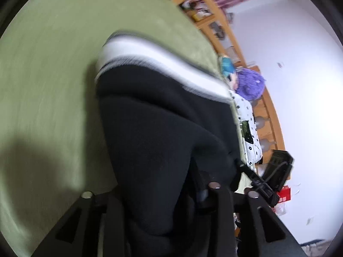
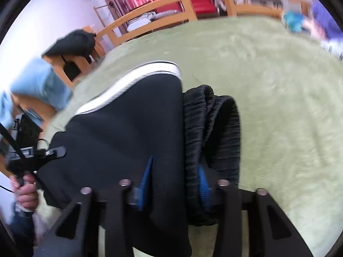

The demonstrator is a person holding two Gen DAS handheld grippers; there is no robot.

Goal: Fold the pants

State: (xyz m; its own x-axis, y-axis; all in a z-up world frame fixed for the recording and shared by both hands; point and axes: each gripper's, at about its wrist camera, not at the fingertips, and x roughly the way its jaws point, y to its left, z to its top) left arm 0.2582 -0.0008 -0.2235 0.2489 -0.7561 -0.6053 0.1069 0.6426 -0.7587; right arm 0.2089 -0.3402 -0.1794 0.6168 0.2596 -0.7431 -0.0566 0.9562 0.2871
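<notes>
Right wrist: we grip the black pants (image 2: 128,117) over the green blanket (image 2: 278,107).
Our right gripper (image 2: 171,184) and left gripper (image 1: 163,192) both clamp the fabric.

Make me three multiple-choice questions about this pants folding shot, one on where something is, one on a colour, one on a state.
1. Where do the pants lie?
A. on the green blanket
B. on a wooden floor
C. in a basket

2. What colour is the stripe along the pants?
A. red
B. white
C. yellow

3. What is the right gripper doing?
A. hanging open over the blanket
B. shut on the pants
C. holding a hanger

Answers:
1. A, green blanket shows all round the pants.
2. B, a white band runs along the black cloth.
3. B, black cloth is bunched between its blue pads.
</notes>
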